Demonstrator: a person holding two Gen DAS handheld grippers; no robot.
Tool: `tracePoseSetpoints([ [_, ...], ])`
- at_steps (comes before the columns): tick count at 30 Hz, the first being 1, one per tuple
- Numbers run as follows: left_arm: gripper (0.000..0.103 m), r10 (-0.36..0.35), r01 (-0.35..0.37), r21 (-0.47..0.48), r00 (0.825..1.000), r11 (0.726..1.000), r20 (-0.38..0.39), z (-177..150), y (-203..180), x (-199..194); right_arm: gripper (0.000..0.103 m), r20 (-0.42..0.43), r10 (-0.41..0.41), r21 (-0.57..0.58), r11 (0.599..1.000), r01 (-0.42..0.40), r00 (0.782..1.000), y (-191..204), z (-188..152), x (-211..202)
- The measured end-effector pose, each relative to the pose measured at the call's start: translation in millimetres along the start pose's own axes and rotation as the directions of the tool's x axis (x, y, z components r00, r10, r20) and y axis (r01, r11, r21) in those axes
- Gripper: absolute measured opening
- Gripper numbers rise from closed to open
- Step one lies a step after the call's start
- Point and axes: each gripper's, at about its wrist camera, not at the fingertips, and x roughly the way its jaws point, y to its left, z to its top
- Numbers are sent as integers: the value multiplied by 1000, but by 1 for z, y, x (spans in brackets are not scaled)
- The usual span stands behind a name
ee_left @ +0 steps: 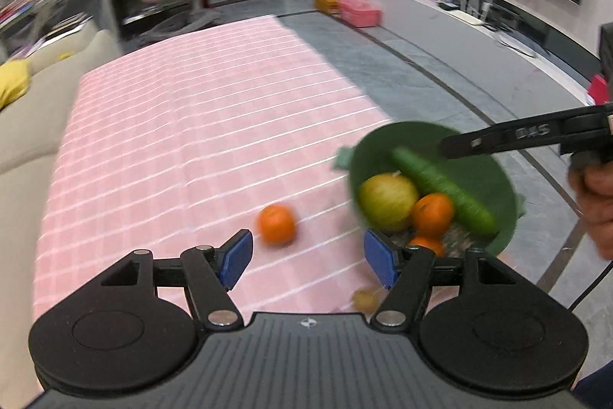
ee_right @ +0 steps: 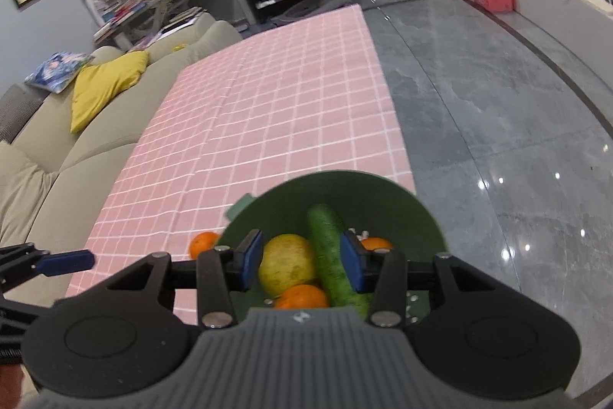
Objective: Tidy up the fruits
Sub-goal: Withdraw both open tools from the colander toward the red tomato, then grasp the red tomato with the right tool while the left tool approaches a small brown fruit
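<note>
A green bowl (ee_left: 494,179) (ee_right: 367,194) stands at the near right of the pink checked table (ee_left: 191,125) (ee_right: 268,110). It holds a cucumber (ee_left: 444,190) (ee_right: 333,255), a yellow-green apple (ee_left: 387,202) (ee_right: 287,263) and oranges (ee_left: 433,213) (ee_right: 302,296). A loose orange (ee_left: 276,223) (ee_right: 203,243) lies on the cloth left of the bowl. My left gripper (ee_left: 308,261) is open and empty, just short of the loose orange. My right gripper (ee_right: 302,261) is open and empty above the bowl; its finger (ee_left: 498,138) reaches over the rim.
A small yellowish thing (ee_left: 366,298) lies on the cloth near my left gripper. A beige sofa (ee_right: 76,148) with a yellow cushion (ee_right: 103,83) runs along the table's left side. Grey floor (ee_right: 498,102) lies to the right.
</note>
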Motion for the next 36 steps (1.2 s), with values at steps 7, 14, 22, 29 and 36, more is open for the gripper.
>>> tracePoseSetpoints([
  [7, 79, 51, -53, -93, 998, 994, -28, -36, 39, -23, 42, 7, 43, -103, 994, -42, 999, 39, -21, -10],
  [14, 79, 50, -55, -147, 998, 988, -36, -65, 65, -35, 38, 5, 76, -161, 984, -75, 997, 70, -50, -11],
  [22, 79, 29, -32, -195, 999, 980, -18, -76, 75, -34, 32, -14, 61, -197, 978, -63, 998, 92, -87, -8],
  [29, 79, 47, -52, -163, 998, 985, -35, -78, 69, -23, 32, -73, 40, -253, 966, -57, 997, 109, -111, 13],
  [36, 79, 43, -50, -146, 998, 988, -53, -80, 67, -15, 32, -122, 23, -287, 956, -57, 992, 118, -124, 35],
])
